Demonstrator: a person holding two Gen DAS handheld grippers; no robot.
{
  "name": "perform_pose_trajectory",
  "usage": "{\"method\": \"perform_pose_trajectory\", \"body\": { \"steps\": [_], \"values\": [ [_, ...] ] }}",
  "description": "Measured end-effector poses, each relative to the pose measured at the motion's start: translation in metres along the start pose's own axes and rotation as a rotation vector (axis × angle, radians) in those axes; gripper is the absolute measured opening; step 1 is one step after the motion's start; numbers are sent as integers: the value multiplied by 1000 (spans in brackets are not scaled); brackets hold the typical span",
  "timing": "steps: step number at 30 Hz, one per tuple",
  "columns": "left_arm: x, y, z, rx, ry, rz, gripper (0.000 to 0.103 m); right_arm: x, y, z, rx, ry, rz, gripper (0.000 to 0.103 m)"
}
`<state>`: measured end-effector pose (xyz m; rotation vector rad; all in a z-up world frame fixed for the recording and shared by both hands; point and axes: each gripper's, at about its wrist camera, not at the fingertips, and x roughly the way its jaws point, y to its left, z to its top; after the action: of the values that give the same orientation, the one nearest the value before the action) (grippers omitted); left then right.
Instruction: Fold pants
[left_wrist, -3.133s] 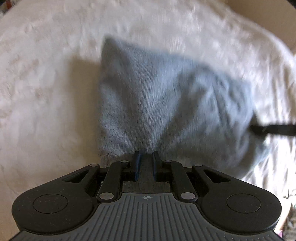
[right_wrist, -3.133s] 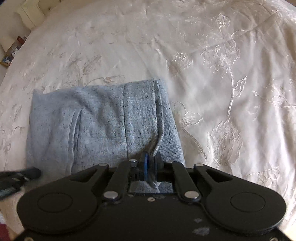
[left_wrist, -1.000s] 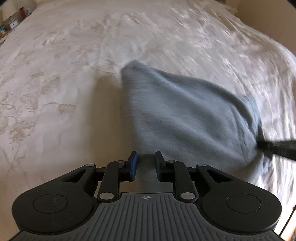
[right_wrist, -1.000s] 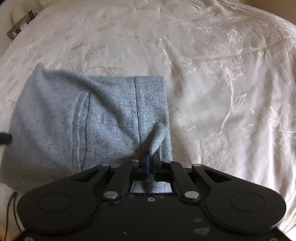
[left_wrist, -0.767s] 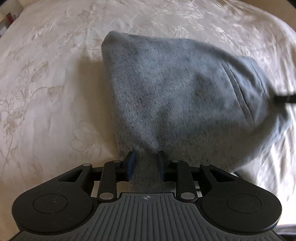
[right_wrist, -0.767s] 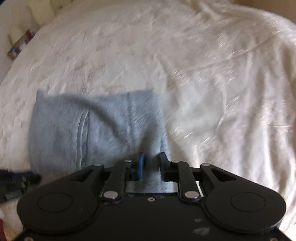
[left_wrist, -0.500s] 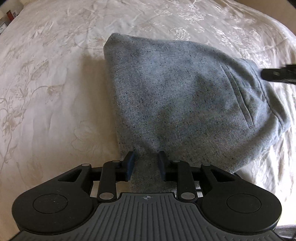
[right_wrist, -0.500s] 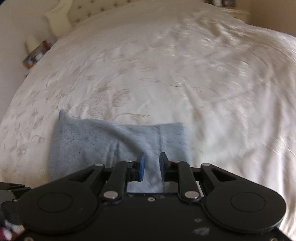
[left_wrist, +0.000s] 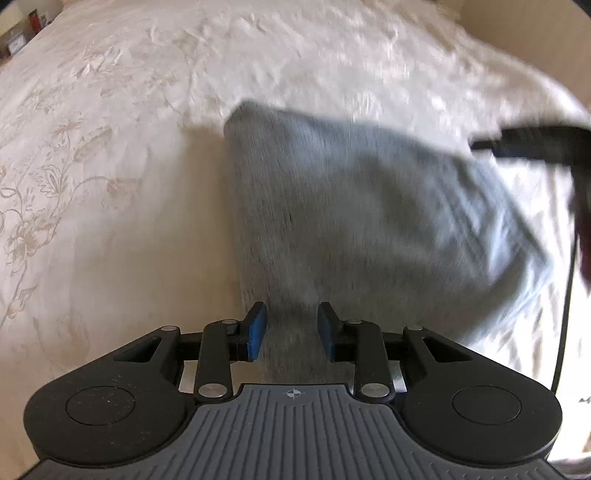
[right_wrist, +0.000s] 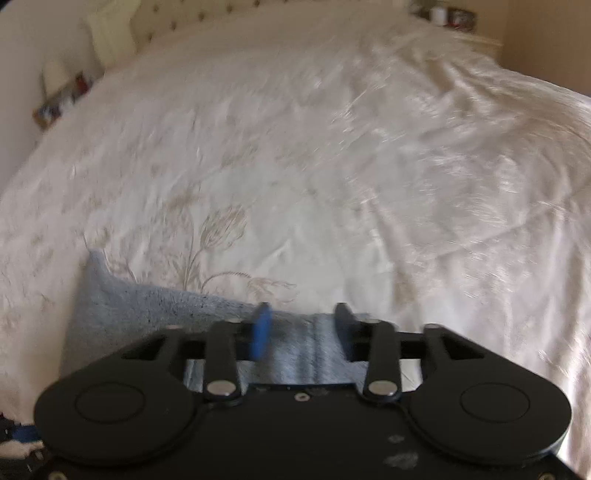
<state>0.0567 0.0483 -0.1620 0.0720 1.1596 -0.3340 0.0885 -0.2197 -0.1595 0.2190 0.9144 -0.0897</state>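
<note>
The folded grey pants (left_wrist: 351, 206) lie on the cream embroidered bedspread (left_wrist: 110, 184). My left gripper (left_wrist: 290, 328) hovers over their near left corner. Its jaws are opening, and grey cloth lies between the blue pads without being pinched. In the right wrist view the pants (right_wrist: 147, 314) show only as a strip low in the picture, partly hidden by the gripper body. My right gripper (right_wrist: 302, 328) is above their waistband edge. Its jaws are opening wide and grip nothing. The right gripper's black fingers (left_wrist: 517, 142) also show at the far right of the left wrist view. Both views are blurred.
The bedspread (right_wrist: 332, 166) stretches far beyond the pants to a tufted headboard (right_wrist: 177, 22). Small items sit on a side shelf (right_wrist: 55, 107) at the left and another (right_wrist: 447, 16) at the back right. A dark cable (left_wrist: 565, 314) hangs at the bed's right edge.
The right gripper let go of the waistband, opened and lifted back, so more of the bed shows. The left jaws widened a little. The pants settled flat on the bed.
</note>
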Motion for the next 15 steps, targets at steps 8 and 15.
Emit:
{"method": "perform_pose_trajectory", "body": {
  "steps": [8, 15],
  "values": [
    [14, 5, 33, -44, 7, -17, 76, -20, -52, -49, 147, 9, 33, 94],
    [59, -7, 47, -29, 133, -28, 93, 10, -71, -66, 250, 126, 94, 99]
  ]
}}
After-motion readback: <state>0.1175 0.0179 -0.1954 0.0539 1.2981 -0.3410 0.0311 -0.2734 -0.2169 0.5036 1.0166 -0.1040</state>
